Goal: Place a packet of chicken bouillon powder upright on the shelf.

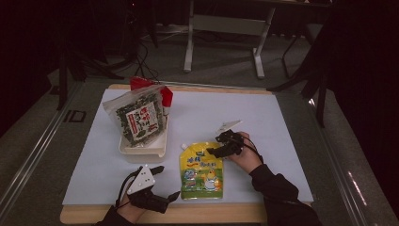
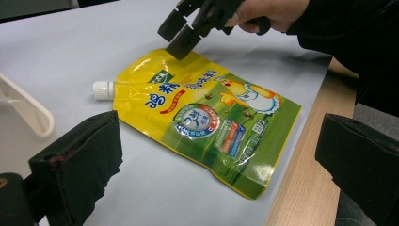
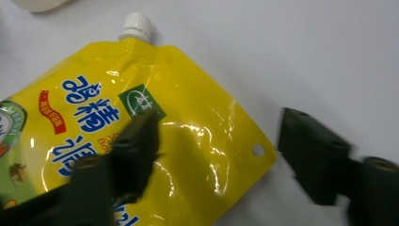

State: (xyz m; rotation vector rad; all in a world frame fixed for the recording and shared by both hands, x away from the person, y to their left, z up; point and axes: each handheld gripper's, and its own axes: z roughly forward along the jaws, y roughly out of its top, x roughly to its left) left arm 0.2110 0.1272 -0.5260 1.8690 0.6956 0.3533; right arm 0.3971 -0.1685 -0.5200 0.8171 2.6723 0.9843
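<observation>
yellow spout pouch (image 1: 201, 171), flat on white mat (image 1: 263, 122), near front edge. right gripper (image 1: 215, 146) spread over its top corner; left gripper (image 1: 165, 181) spread, idle beside. step: release/regrip. next: likely closing on corner.

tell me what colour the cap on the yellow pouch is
White. The screw cap on the pouch shows best in the right gripper view.

Table (image 1: 263, 117): pouch (image 1: 201, 173), white tray (image 1: 141, 151).
</observation>
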